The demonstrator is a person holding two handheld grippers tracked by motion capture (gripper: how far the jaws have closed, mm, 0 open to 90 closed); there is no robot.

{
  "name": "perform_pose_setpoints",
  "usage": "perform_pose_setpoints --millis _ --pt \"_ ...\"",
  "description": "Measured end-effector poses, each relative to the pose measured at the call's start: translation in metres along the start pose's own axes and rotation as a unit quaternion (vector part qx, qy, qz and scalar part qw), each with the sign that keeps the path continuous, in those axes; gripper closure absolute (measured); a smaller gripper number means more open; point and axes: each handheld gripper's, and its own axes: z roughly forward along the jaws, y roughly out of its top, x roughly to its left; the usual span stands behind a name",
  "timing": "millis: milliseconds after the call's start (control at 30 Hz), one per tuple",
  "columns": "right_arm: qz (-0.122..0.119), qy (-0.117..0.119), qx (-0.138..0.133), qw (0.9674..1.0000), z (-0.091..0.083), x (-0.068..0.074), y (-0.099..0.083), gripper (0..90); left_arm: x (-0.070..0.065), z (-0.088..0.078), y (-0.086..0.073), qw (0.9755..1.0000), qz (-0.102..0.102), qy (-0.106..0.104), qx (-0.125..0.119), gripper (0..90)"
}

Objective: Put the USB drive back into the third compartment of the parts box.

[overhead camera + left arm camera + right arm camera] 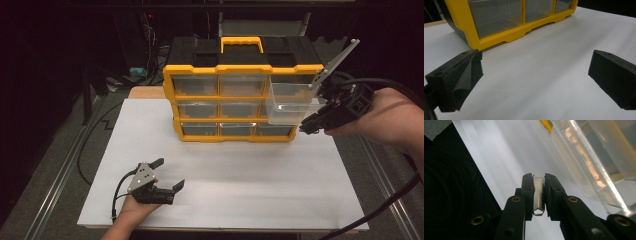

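Observation:
A yellow and black drawer cabinet [220, 69] stands at the back of the white sheet [225, 190]. A clear plastic drawer [292, 102] is drawn out of the cabinet's top right slot and hangs in front of it. My right gripper [307, 126] is shut on the drawer's front handle tab [538, 195], with the drawer body [594, 162] up and to the right in the right gripper view. My left gripper [170, 173] rests low at the sheet's near left, open, nothing between its pads [459, 80].
The cabinet's bottom row of clear drawers [496, 15] faces the left gripper across bare white sheet. A wooden table edge [145, 92] shows behind the sheet. Metal rails [60, 175] run along both sides, and a cable [380, 210] trails at the right.

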Motion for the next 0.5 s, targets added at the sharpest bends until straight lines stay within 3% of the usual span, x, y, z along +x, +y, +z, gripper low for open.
perform_pose_setpoints --millis 500 --pt "-0.001 -0.013 -0.004 0.9999 -0.023 -0.009 0.016 80.1 0.001 -0.002 -0.001 1.0000 0.000 0.001 0.002 0.4"
